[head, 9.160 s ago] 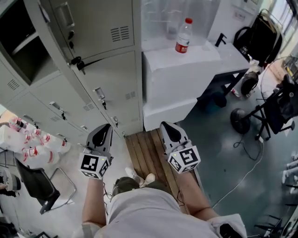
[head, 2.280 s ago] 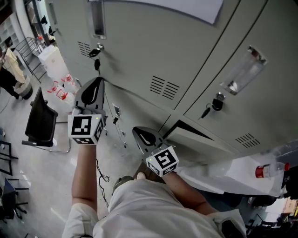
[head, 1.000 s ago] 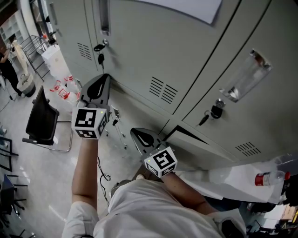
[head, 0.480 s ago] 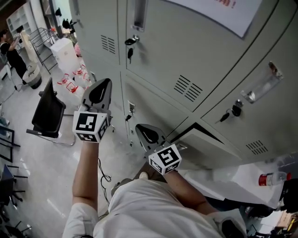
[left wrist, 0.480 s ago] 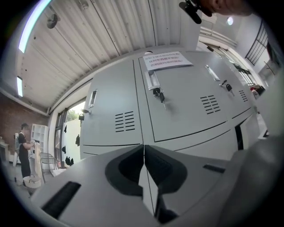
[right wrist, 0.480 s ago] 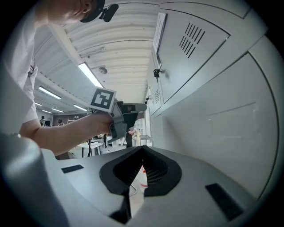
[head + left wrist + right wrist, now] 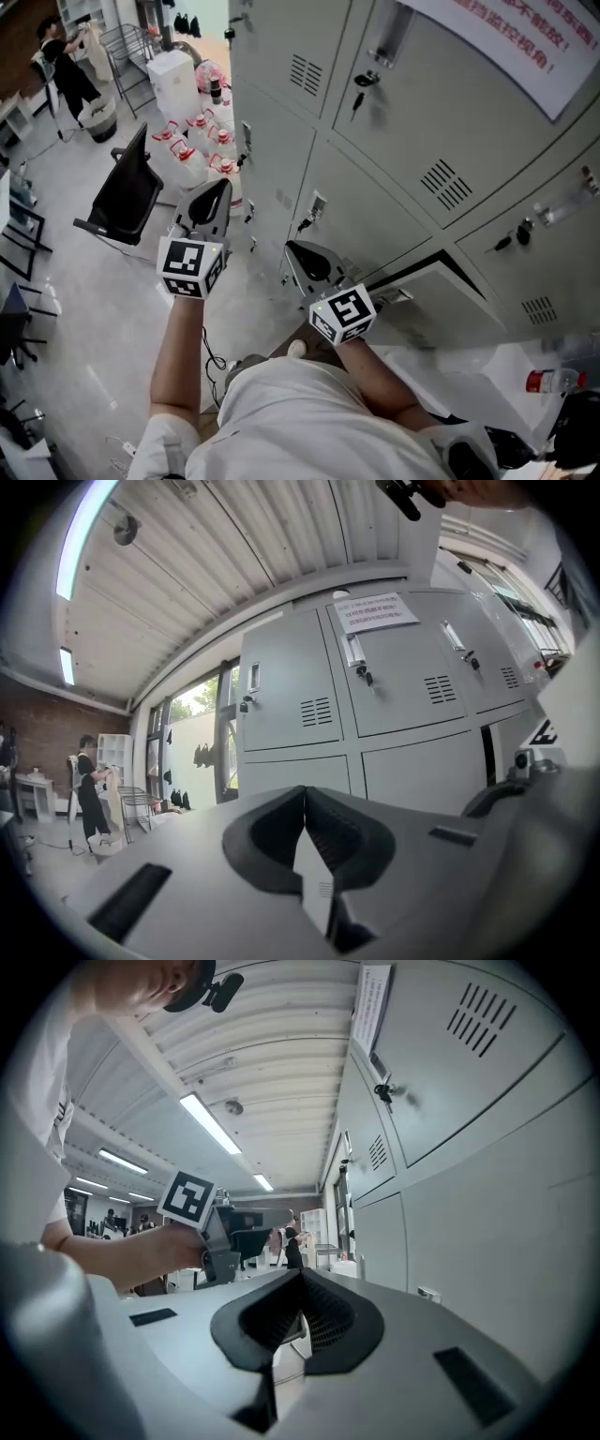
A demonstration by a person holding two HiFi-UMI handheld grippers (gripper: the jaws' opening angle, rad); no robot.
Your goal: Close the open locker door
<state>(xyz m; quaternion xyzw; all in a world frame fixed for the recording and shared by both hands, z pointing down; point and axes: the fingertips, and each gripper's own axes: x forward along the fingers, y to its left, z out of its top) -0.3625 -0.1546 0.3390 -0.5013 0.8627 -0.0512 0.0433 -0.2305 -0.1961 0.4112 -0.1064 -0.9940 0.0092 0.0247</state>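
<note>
Head view | locker door (image 7: 424,302) ajar (part behind right gripper (image 7: 295,247)) | jaws together, left gripper (image 7: 221,185) too

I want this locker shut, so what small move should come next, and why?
Probably ease the right gripper sideways onto the ajar locker door and push it in. A dark gap shows along that door's upper edge, the right gripper is the nearer one, and its jaws are shut with nothing between them.
</note>
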